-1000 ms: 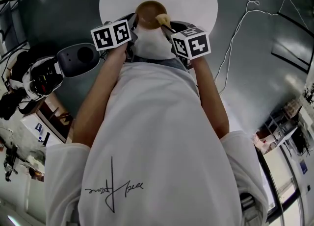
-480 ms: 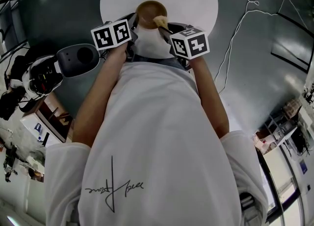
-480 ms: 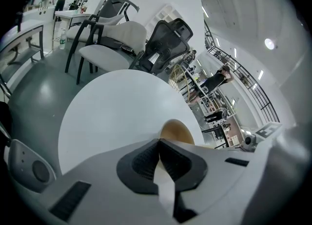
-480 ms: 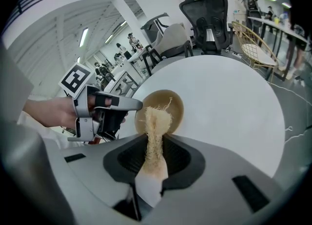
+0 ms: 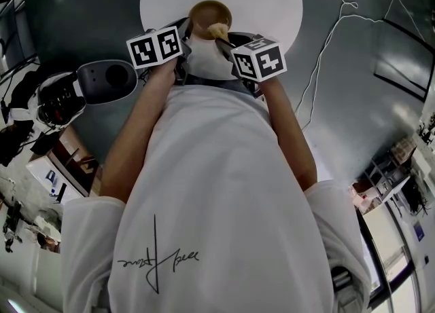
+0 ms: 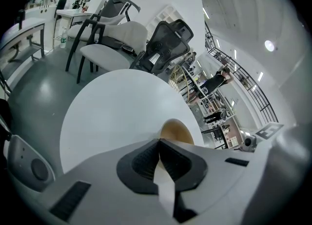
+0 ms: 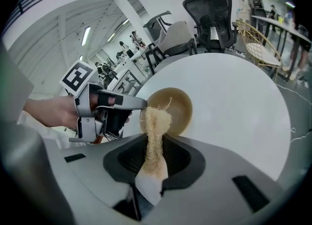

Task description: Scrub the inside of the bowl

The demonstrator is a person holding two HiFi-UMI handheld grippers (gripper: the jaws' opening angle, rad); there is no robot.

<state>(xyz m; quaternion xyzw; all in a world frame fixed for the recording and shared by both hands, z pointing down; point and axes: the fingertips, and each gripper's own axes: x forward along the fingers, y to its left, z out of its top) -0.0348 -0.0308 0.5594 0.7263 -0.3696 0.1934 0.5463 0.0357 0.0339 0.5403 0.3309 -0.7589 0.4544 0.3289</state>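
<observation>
Clamps bowl [image 7: 179,106] rim with left gripper [image 6: 159,143], grips loofah scrubber [image 7: 154,121] in right gripper [image 7: 155,147]. With too hard strokes, may lose thin rim hold and push bowl across table [image 7: 239,102].

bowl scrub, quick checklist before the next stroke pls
1. The left gripper is shut on the rim of the bowl, steadying it: ok.
2. The right gripper is clamped on the scrubber: ok.
3. Scrubber tip over the bowl's opening: ok.
4. Scrubber fibres pressing on the inside wall: cannot tell.
5. Bowl well in from the edge of the table: ok.
</observation>
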